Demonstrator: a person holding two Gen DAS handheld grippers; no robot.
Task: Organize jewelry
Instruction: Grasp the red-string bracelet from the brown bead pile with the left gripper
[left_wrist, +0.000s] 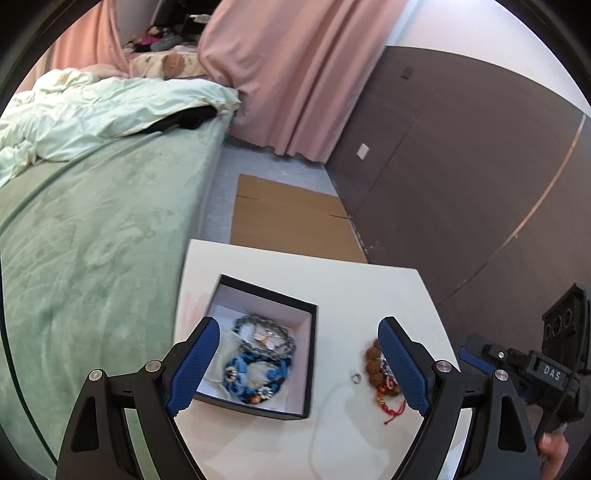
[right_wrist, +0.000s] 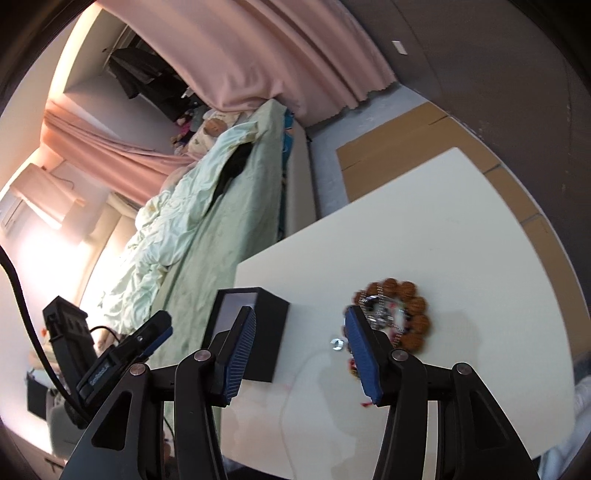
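Note:
A black jewelry box (left_wrist: 312, 354) with a pale lining stands open on the white table (left_wrist: 369, 288). In it lie a grey-blue bead bracelet (left_wrist: 258, 325), a butterfly clip (left_wrist: 267, 338) and a blue flowered bracelet (left_wrist: 255, 376). My left gripper (left_wrist: 299, 363) is open and empty above the box's right side. Right of the box lie a small silver ring (left_wrist: 355, 377), a brown bead bracelet (left_wrist: 371, 360) and a red cord piece (left_wrist: 393, 408). In the right wrist view my right gripper (right_wrist: 299, 354) is open and empty above the table, between the box (right_wrist: 271, 332) and the brown bracelet (right_wrist: 415, 317), with the ring (right_wrist: 337, 344) and a rhinestone piece (right_wrist: 380, 314) nearby.
A bed with a green sheet (left_wrist: 92, 240) and pale duvet (left_wrist: 92, 110) runs along the table's left. Flat cardboard (left_wrist: 288, 214) lies on the floor beyond the table. Pink curtains (left_wrist: 295, 74) and a dark wall (left_wrist: 461, 166) stand behind.

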